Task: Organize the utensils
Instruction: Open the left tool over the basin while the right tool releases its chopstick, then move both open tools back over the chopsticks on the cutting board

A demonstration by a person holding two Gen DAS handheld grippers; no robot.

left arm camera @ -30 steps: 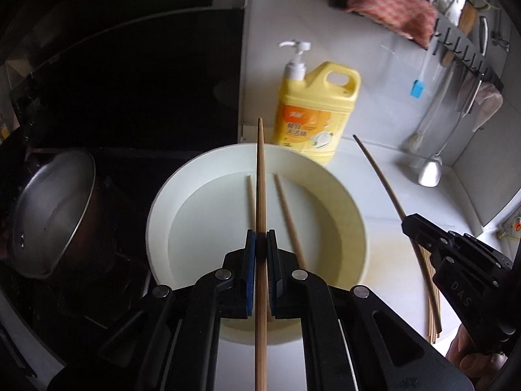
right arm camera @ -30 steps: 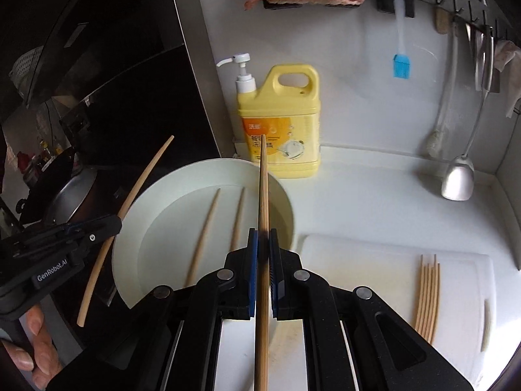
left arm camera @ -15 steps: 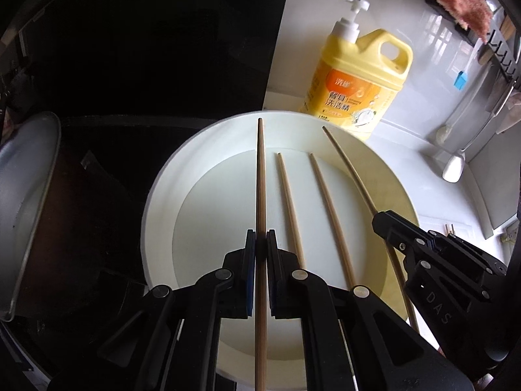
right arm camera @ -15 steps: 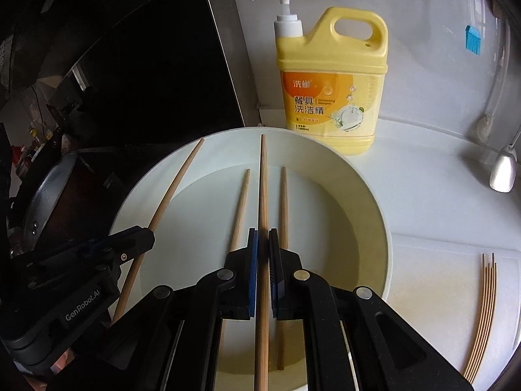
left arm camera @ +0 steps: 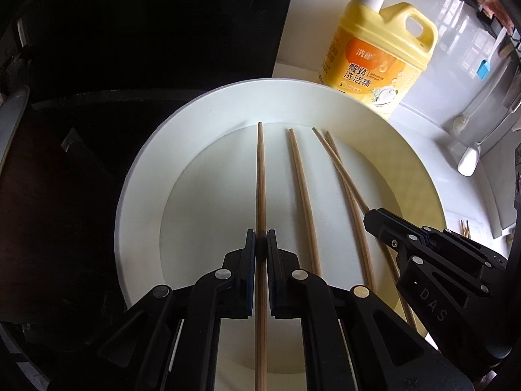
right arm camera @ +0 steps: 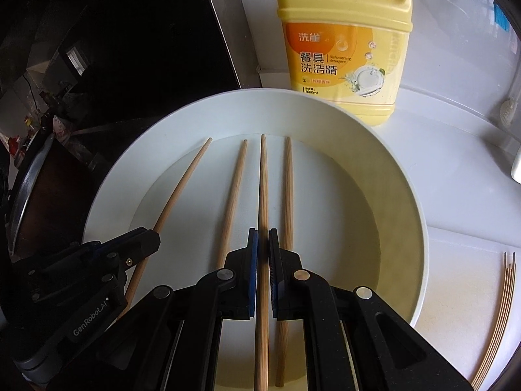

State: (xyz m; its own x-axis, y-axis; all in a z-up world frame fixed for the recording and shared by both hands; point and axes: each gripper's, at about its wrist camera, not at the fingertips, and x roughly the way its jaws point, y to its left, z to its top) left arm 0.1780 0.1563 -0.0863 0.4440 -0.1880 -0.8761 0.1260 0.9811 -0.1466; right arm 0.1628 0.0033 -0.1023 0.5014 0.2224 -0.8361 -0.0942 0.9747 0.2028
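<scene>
Four chopsticks [right arm camera: 235, 192] – one basin [right arm camera: 403, 176] – one detergent bottle [right arm camera: 345, 49]

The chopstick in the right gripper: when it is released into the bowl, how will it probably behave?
The chopstick looks thin, stiff and round, so it probably rolls on the smooth bowl floor toward the two loose chopsticks. It seems light; the sloped wall should stop it.

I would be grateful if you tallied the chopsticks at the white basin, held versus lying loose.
Held chopsticks: 2, one in the left gripper, one in the right gripper
Loose chopsticks in the white basin: 2
Total: 4
</scene>
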